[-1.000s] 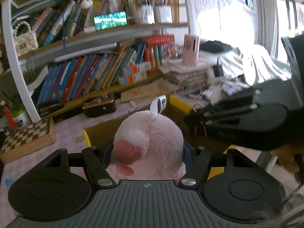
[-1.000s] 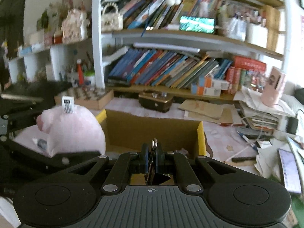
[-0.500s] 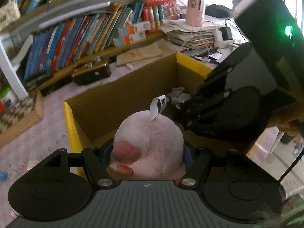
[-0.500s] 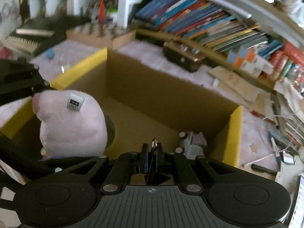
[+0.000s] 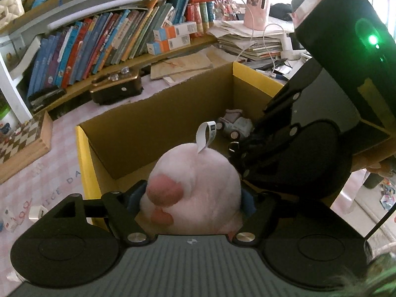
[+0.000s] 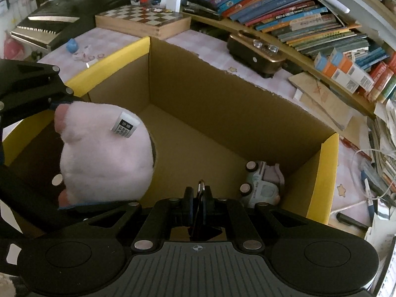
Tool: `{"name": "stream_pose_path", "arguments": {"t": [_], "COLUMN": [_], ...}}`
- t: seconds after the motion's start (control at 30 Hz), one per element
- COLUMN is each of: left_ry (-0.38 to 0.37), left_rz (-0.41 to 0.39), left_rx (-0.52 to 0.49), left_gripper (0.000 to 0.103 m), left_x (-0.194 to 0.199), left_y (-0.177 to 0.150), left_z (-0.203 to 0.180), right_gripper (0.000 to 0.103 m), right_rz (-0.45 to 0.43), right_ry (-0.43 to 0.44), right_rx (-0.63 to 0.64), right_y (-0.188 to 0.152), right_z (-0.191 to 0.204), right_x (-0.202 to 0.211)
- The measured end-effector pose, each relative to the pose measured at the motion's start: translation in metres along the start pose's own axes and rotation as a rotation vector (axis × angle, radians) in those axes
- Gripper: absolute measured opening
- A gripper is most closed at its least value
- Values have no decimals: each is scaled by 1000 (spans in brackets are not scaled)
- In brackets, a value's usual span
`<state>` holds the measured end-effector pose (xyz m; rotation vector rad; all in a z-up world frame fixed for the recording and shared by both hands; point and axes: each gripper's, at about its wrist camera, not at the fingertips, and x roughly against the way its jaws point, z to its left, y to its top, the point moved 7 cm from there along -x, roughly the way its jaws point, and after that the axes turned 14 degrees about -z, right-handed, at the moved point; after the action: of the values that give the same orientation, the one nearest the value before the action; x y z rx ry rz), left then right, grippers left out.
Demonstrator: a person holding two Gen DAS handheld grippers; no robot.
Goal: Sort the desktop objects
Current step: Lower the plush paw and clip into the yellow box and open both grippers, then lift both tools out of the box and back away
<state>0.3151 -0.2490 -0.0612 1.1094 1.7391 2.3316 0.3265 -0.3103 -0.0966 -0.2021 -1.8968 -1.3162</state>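
Both grippers hang over the open box [image 6: 247, 104] on the bench [image 6: 104, 42]. The left gripper [image 5: 193, 198] has the pink plush [image 5: 195, 185] between its fingers, and its jaws have just been opening — the plush sits there over the box's near-left corner, not yet dropped. The right gripper [image 6: 199, 195] is pressed together on a thin dark thing with a metal ring [image 6: 201, 185]; what it is, I cannot tell. A toy car [image 6: 262, 185] lies in the box's right corner already. To do this well — spread the left jaws fully so the fur doesn't snag, and let the plush fall clear of the yellow rim. Then release the right one's load beside the car, low down.
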Motion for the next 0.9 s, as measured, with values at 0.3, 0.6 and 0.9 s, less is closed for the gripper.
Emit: {"name": "stream_pose_path", "arguments": {"t": [0.3,0.6,0.9], "left_ry": [27,75,130], "left_rz": [-75,-206,-328], "left_rx": [-24,11,39], "left_gripper": [86,101,103], "left_x": [17,58,107], "left_y": [8,31,49], "left_z": [2,4,9], "right_gripper": [17,31,63], "right_rz": [-84,-214,-379], "right_ry": [-30,-99,-190], "right_rx": [-50,-165,-286], "right_y": [9,18,24], "right_z": [-8,-22,-24], "right_x": [10,47,97]}}
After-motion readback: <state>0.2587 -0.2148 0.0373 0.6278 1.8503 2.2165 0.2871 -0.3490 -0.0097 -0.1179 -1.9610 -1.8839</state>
